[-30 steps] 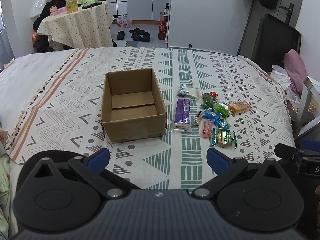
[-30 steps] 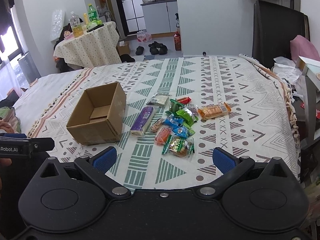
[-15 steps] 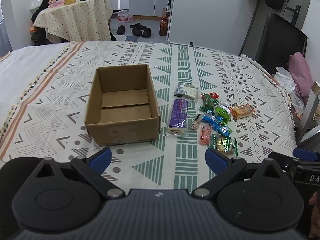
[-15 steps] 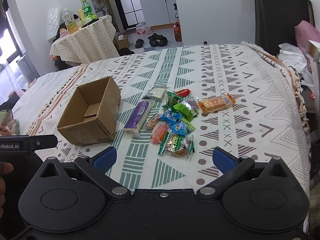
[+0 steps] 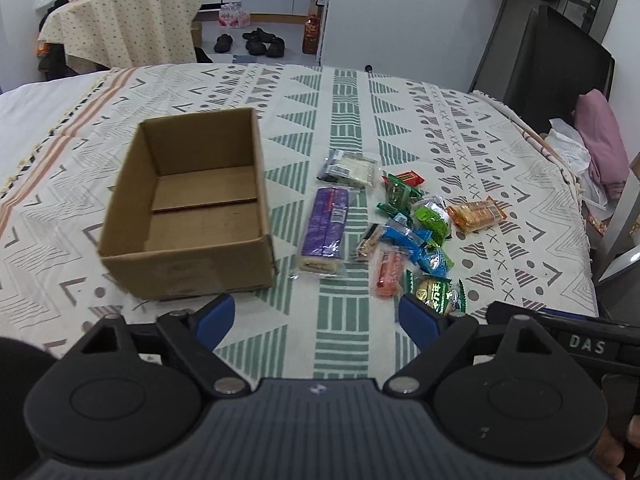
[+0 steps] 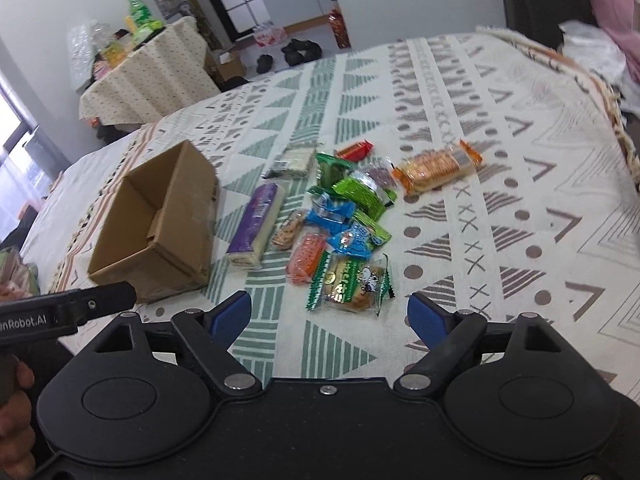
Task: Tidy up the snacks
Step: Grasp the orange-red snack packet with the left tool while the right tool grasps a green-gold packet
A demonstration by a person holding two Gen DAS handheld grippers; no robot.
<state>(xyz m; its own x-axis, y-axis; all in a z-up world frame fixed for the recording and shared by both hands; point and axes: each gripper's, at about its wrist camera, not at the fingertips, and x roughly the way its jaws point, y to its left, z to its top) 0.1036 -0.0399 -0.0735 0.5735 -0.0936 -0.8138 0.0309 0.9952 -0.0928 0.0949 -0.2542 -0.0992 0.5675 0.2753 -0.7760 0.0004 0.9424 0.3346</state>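
Observation:
An open, empty cardboard box [image 5: 192, 216] [image 6: 160, 224] sits on the patterned cloth. Right of it lie several snack packets: a long purple roll [image 5: 325, 226] [image 6: 256, 224], a pale packet [image 5: 350, 168], an orange cracker pack [image 5: 476, 214] [image 6: 436, 166], green and blue packets [image 6: 360, 196], an orange-red packet [image 6: 306, 256] and a green-edged cake packet [image 5: 434, 292] [image 6: 350, 282]. My left gripper [image 5: 316, 320] is open and empty, just short of the box and snacks. My right gripper [image 6: 330, 318] is open and empty, just in front of the cake packet.
The cloth-covered table [image 5: 400, 120] drops off at its right edge, by a black chair [image 5: 560, 64] with pink cloth [image 5: 604, 140]. A small round table [image 5: 120, 24] with bottles stands far left. Shoes [image 5: 260, 40] lie on the floor behind.
Both grippers have moved forward and down toward the box and snacks, which look larger now. The right view has tilted. Nothing on the table has moved.

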